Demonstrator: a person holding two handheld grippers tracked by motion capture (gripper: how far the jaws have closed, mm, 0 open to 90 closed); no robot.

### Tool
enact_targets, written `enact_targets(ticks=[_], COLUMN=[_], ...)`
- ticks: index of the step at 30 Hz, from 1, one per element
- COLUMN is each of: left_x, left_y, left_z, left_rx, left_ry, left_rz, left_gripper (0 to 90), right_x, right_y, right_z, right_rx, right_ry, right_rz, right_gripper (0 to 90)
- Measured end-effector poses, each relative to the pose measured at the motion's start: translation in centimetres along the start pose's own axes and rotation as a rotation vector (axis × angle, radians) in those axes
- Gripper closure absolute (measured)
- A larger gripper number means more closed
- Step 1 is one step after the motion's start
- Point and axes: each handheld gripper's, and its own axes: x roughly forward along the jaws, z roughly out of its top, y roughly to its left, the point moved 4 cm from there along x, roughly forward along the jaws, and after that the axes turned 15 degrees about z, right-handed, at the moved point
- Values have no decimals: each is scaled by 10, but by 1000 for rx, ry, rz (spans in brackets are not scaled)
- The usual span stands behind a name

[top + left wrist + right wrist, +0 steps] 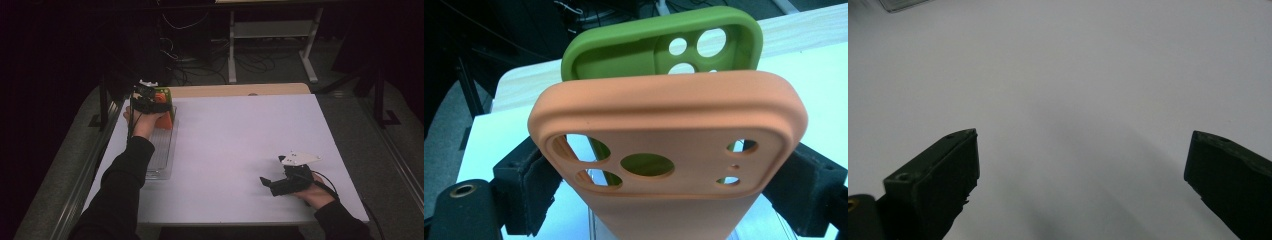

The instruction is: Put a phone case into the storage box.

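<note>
Orange phone case: task's thing, at about 10 o'clock on the white table in the high view, standing on edge in the far end of a clear ribbed rack

High view, left gripper: set over the orange case from above, hand under it; green phone case just behind, toward 12 o'clock

High view, right gripper: at about 4 o'clock on the table, well apart from the rack, resting low, nothing near its tips

Left gripper view, orange case: upright between the two black jaws, camera cutouts facing the lens, green case close behind at 12 o'clock

Left gripper view, jaw state: pads pressed against both long edges of the orange case, pinching it across its width

Left gripper view, rack: clear edge barely visible below the case at 6 o'clock; seated in a slot or just above, cannot tell

Right gripper view, jaw state: spread wide over bare white table, holding nothing; corner of the clear rack at 11 o'clock

Done, by judgement: green case already standing at the rack's far end; orange case brought beside it

Left, by judgement: letting go of the orange case once seated, drawing the left gripper clear; rest of the rack unfilled
</note>
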Motion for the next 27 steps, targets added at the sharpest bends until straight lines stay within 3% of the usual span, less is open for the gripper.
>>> enact_targets(ticks=[12, 21, 27], left_x=[7, -2, -14], left_y=[1, 4, 12], left_z=[4, 18, 16], left_rx=[3, -21, -3], left_ry=[-37, -85, -76], left_rz=[-37, -67, -135], left_gripper=[53, 15, 0], right_x=[0, 0, -2], right_y=[1, 0, 0], right_z=[0, 0, 0], right_rx=[3, 1, 2], right_ry=[3, 1, -3], right_rz=[1, 0, -3], right_gripper=[4, 4, 4])
